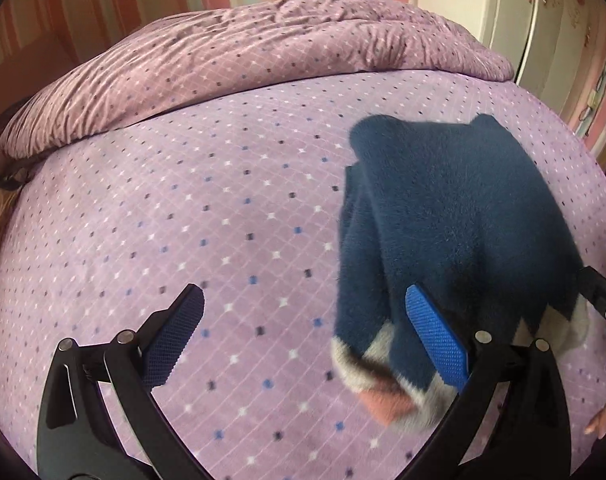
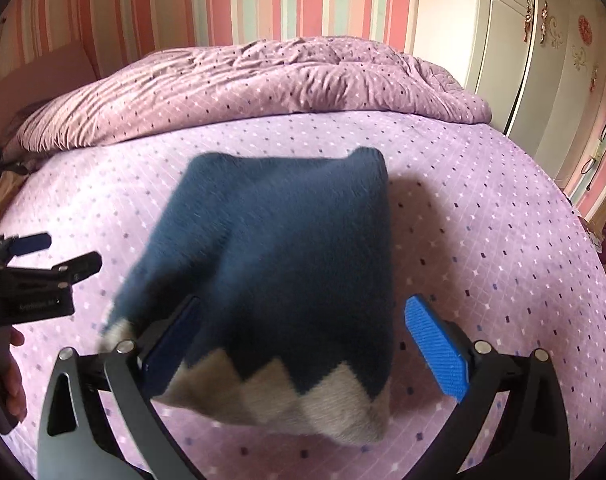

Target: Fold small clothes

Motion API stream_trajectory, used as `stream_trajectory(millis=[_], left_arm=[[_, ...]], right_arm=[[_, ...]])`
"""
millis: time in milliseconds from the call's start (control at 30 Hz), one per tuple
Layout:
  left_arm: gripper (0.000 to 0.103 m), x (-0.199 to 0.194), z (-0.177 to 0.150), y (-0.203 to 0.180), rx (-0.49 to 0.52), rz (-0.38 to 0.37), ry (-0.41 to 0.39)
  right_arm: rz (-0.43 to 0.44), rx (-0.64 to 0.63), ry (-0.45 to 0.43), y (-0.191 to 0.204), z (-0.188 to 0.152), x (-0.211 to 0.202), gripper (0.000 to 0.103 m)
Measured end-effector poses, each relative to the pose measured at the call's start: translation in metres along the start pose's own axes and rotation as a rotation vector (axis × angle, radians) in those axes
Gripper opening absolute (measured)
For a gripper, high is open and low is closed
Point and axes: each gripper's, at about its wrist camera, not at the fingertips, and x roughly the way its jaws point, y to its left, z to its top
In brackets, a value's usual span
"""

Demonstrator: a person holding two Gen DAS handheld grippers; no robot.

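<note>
A small dark blue fuzzy sweater [image 2: 279,264] with a grey zigzag hem lies folded on the purple bed; in the left wrist view [image 1: 455,216] it shows at the right with a pink patch at its near edge. My right gripper [image 2: 303,344] is open, its fingers on either side of the sweater's near end, over the grey hem. My left gripper [image 1: 307,336] is open and empty just left of the sweater, its right finger over the sweater's edge. It also shows at the left of the right wrist view [image 2: 59,254].
The bed sheet [image 1: 183,220] is purple with a diamond dot pattern. A rumpled matching duvet [image 1: 243,52] is piled along the far side. A striped wall and a white wardrobe [image 2: 543,60] stand behind.
</note>
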Motion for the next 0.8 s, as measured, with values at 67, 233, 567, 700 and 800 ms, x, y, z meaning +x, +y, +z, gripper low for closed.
stream_trajectory(millis=[67,233,567,700,800], left_arm=[[0.100,-0.012,-0.003,0.016,-0.024,-0.011,-0.015],[0.100,-0.024,-0.033,0.064,-0.107,-0.013,-0.078],[0.100,-0.008,-0.120,0.121,-0.156,0.101,-0.098],[0.100,-0.021,-0.155,0.137,-0.190,0.136,-0.096],[0.100,-0.048,-0.176,0.145,-0.220,0.137,-0.107]], right_arm=[[-0.015,0.013,-0.015,0.011,0.000,-0.007,0.101],[-0.008,0.034,0.002,0.039,-0.020,0.003,0.101],[-0.029,0.028,-0.080,0.092,-0.088,0.017,0.101],[-0.035,0.034,-0.113,0.096,-0.101,-0.003,0.101],[-0.042,-0.009,-0.140,0.106,-0.107,-0.031,0.101]])
